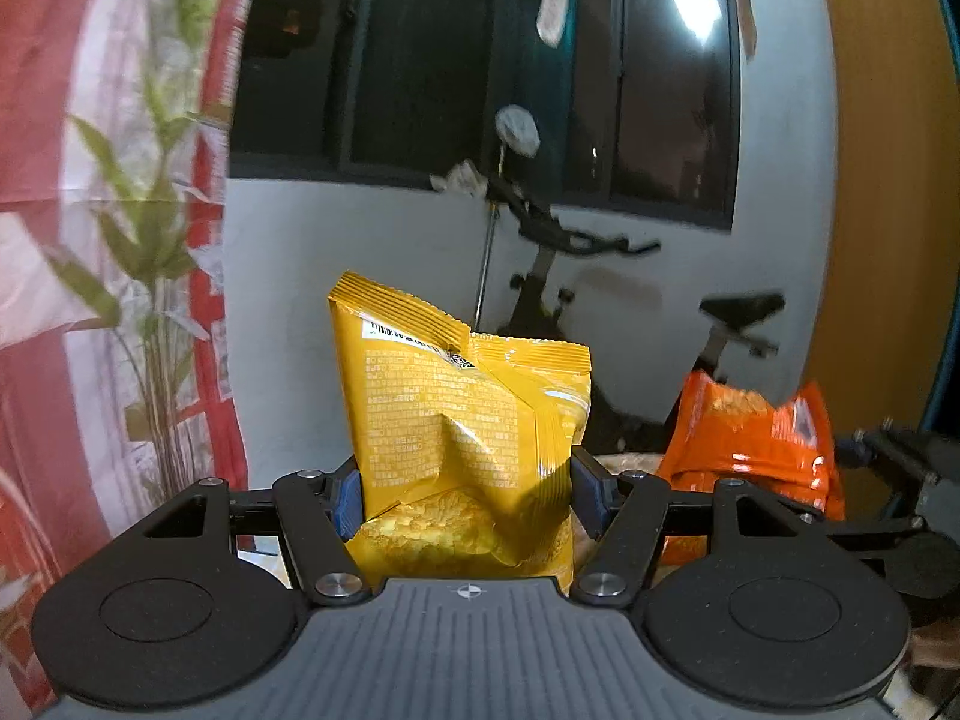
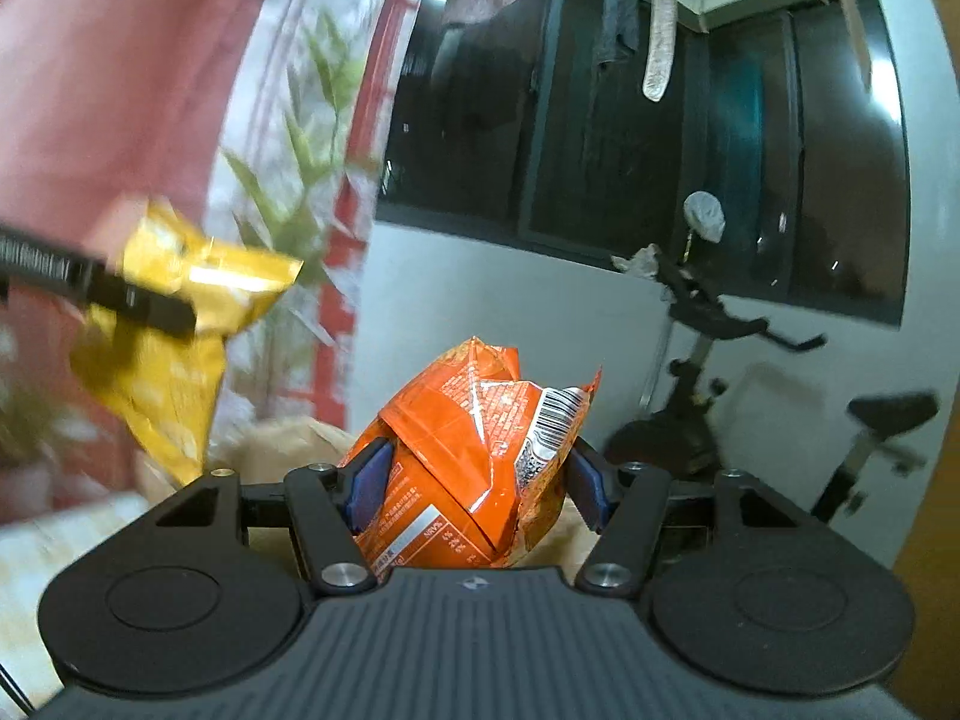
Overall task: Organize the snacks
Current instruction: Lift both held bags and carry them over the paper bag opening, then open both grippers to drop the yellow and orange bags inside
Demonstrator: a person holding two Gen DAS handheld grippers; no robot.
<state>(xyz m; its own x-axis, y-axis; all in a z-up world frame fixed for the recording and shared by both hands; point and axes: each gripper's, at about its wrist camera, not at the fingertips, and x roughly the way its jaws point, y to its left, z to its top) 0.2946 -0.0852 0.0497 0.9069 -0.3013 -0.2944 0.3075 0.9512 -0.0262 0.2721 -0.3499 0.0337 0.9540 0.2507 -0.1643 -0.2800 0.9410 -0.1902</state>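
Behind both grippers stands a white wall with a dark window (image 1: 480, 72), and an exercise bike (image 1: 600, 276) is parked below the sill. A red and white curtain (image 1: 54, 240) printed with green bamboo leaves fills the left side of each view, and clothes hang in front of the glass at the top.

The left gripper (image 1: 468, 495) pinches a yellow snack bag (image 1: 462, 420) between its two blue pads, squeezing the lower half so the foil creases inward. The bag stands upright, its back panel facing the camera. A barcode strip runs under the crimped top seal, and dense small print covers the panel; none of it can be read at this sharpness, and no brand name shows.

The right gripper (image 2: 474, 480) is clamped on an orange snack bag (image 2: 480, 456), crumpled and folded over between its pads. A white barcode label sits on the bag's upper right fold and a white nutrition-style table shows near its lower edge; the characters are too small to make out.

Two bags are in play, one per gripper. The left wrist view shows the orange bag low on the right, just beside the yellow one, with part of the right gripper's black linkage behind it. The right wrist view shows the yellow bag blurred at the left, held up in the air by a black finger of the left gripper. A tan, paper-like surface (image 2: 288, 450) lies below and behind the orange bag, visible in the right wrist view only; what it is cannot be told.
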